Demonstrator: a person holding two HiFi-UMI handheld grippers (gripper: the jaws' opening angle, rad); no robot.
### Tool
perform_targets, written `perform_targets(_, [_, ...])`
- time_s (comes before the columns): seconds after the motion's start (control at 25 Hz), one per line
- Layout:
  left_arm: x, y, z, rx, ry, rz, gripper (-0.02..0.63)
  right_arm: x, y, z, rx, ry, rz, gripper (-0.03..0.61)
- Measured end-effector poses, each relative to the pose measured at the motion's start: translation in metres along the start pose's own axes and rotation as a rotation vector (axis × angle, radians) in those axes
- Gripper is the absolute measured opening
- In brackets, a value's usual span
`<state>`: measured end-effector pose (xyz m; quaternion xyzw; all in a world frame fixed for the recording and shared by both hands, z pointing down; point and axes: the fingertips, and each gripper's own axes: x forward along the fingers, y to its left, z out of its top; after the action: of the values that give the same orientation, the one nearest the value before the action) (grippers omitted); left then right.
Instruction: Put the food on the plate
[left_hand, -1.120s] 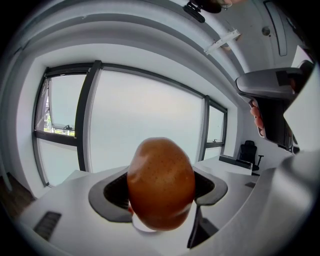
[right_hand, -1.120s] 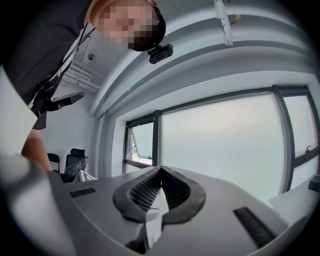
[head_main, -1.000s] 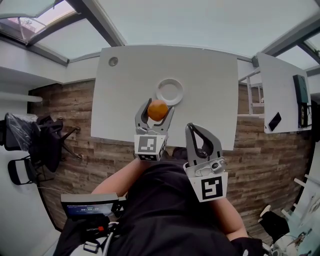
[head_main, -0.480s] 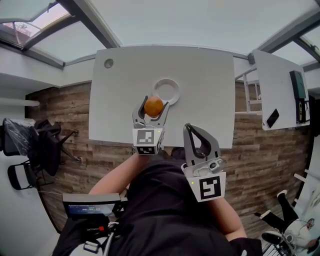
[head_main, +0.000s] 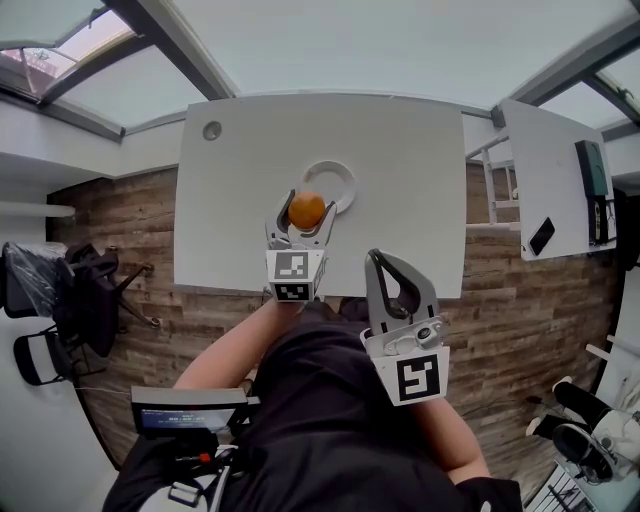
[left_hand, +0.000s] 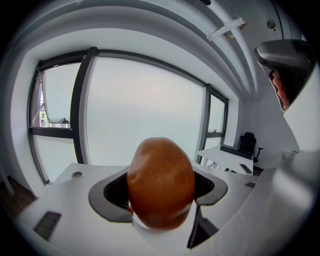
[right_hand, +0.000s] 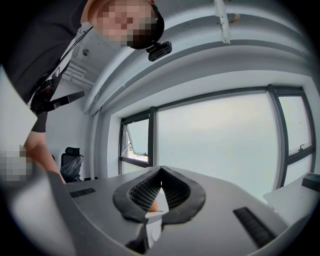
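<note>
An orange-brown round food item (head_main: 307, 210) is clamped between the jaws of my left gripper (head_main: 305, 208), held above the white table (head_main: 230, 230) at the near-left rim of the white plate (head_main: 340, 178). In the left gripper view the food (left_hand: 161, 182) fills the space between the jaws and hides whatever lies below. My right gripper (head_main: 392, 262) hangs nearer my body, over the table's front edge, with its tips meeting and nothing between them (right_hand: 160, 176).
A small round grommet (head_main: 212, 131) sits in the table's far-left corner. A second white desk (head_main: 560, 180) with dark devices stands to the right. Office chairs (head_main: 60, 300) are on the wood floor at left. Large windows lie ahead.
My left gripper has carried the food a little up and toward the plate, which it now overlaps at the near rim. The right gripper has barely moved.
</note>
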<state>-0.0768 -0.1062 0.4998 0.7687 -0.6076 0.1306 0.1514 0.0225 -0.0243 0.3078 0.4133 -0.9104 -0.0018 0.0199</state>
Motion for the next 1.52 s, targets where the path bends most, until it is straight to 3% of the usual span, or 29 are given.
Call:
perform_targets(0.48, [0.027, 0.002, -0.015, 0.007, 0.052, -0.019, 0.333, 0.011, -0.013, 0.001, -0.016, -0.003, -0.020, 0.006])
perform_targets(0.72, [0.039, 0.005, -0.029, -0.032, 0.074, -0.011, 0.333, 0.012, -0.016, -0.003, -0.007, 0.000, -0.029, 0.006])
perform_targets(1.2, [0.057, 0.007, -0.070, 0.022, 0.168, -0.025, 0.333, 0.002, -0.023, -0.015, -0.014, 0.049, -0.047, 0.006])
perform_targets(1.52, [0.081, 0.007, -0.076, 0.064, 0.171, -0.041, 0.333, 0.002, -0.030, -0.019, -0.012, 0.060, -0.061, 0.006])
